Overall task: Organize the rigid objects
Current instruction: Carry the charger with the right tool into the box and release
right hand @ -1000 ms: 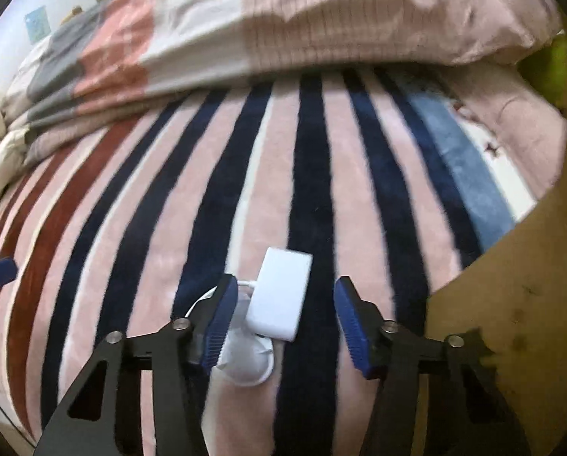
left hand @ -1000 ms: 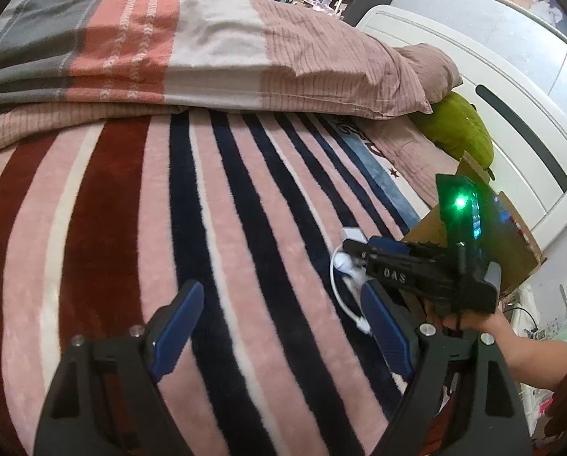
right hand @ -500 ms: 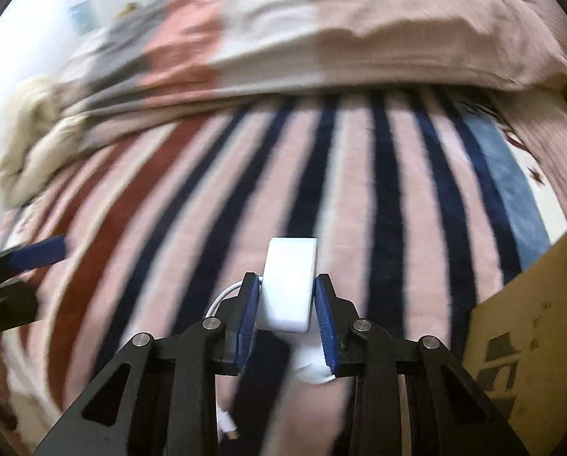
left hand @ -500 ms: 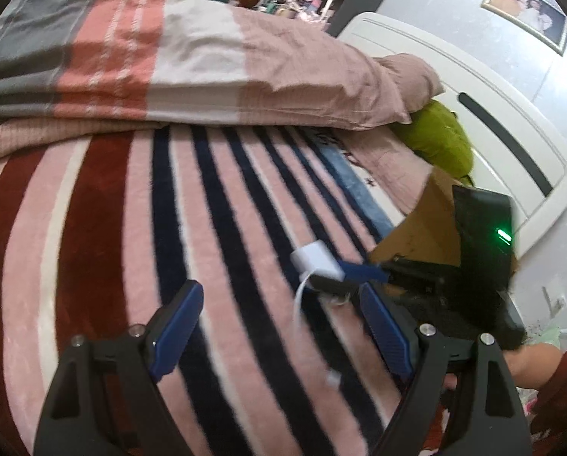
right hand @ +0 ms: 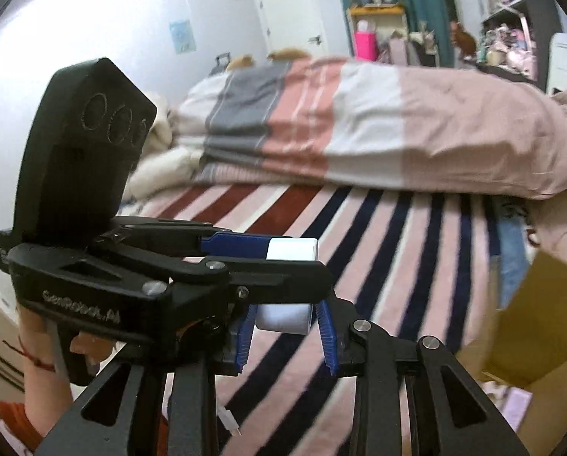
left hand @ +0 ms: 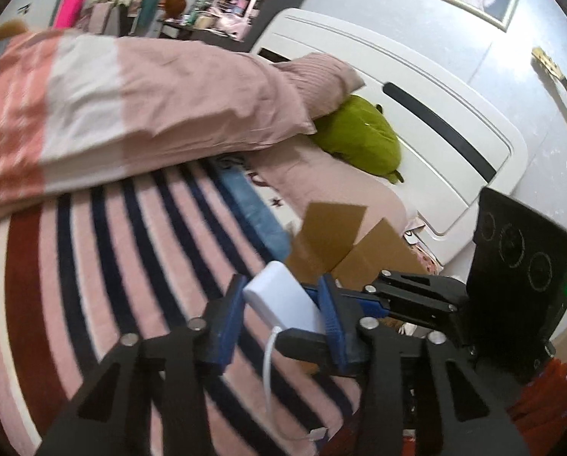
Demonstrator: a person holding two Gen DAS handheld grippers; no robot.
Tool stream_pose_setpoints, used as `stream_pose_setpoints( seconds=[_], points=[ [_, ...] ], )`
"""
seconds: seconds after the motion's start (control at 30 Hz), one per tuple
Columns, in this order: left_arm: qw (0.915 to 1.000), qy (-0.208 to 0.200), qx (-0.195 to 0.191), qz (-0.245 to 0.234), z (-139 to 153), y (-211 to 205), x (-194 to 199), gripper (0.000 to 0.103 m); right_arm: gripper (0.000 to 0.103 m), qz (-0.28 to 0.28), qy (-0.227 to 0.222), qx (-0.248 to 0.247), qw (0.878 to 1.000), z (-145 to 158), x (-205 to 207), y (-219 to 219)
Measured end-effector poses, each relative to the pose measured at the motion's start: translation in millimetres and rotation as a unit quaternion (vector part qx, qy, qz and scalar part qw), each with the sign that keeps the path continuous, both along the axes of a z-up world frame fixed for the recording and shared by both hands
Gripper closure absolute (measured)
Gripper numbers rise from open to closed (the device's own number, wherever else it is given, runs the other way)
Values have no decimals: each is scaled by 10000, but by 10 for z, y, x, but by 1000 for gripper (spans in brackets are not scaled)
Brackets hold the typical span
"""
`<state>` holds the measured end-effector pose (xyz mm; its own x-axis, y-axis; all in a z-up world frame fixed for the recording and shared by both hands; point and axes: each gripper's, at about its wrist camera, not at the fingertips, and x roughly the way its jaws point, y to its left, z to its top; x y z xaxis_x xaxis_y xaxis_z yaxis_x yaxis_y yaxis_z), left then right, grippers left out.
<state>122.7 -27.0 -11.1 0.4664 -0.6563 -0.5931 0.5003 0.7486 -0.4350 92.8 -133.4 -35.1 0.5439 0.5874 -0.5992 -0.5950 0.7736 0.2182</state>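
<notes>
The white charger block [left hand: 281,300] hung clear of the striped bedspread [left hand: 93,266], pinched from two sides at once: the left gripper [left hand: 279,307] had just closed its blue fingers [left hand: 230,319] on the block's flat faces, while the right gripper [right hand: 283,321] held the same block between its own fingers [right hand: 327,338], reaching in across the left one's line. That double hold looked like a handover or a two-handed steadying, since the block's thin white cable [left hand: 270,372] trailed loose below the fingers and would swing if only one side held. In the right wrist view the block showed between the right fingers, and its far end stuck out past the left gripper's tips. An open cardboard box [left hand: 336,239] stood just beyond the fingers, the likely place for it.
</notes>
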Motion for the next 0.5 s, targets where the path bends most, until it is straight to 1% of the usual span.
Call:
stream_pose_setpoints(
  seconds=[0.13,0.27,0.4,0.5],
  points=[
    [9990,-89,213,-391,249,-583,171,71,77,-411,-180,170,9988,177,22,-478],
    [9964,-52,324,-782,379,-1095,349,71,77,-867,-262,305,9954,338,91,-983],
    [9933,156,390,-1077,308,-1525,530,71,77,-1250,-154,344,9914,371,188,-1420],
    [9910,381,396,-1218,136,-1735,621,71,77,-1448,58,309,9890,296,276,-1659]
  ],
)
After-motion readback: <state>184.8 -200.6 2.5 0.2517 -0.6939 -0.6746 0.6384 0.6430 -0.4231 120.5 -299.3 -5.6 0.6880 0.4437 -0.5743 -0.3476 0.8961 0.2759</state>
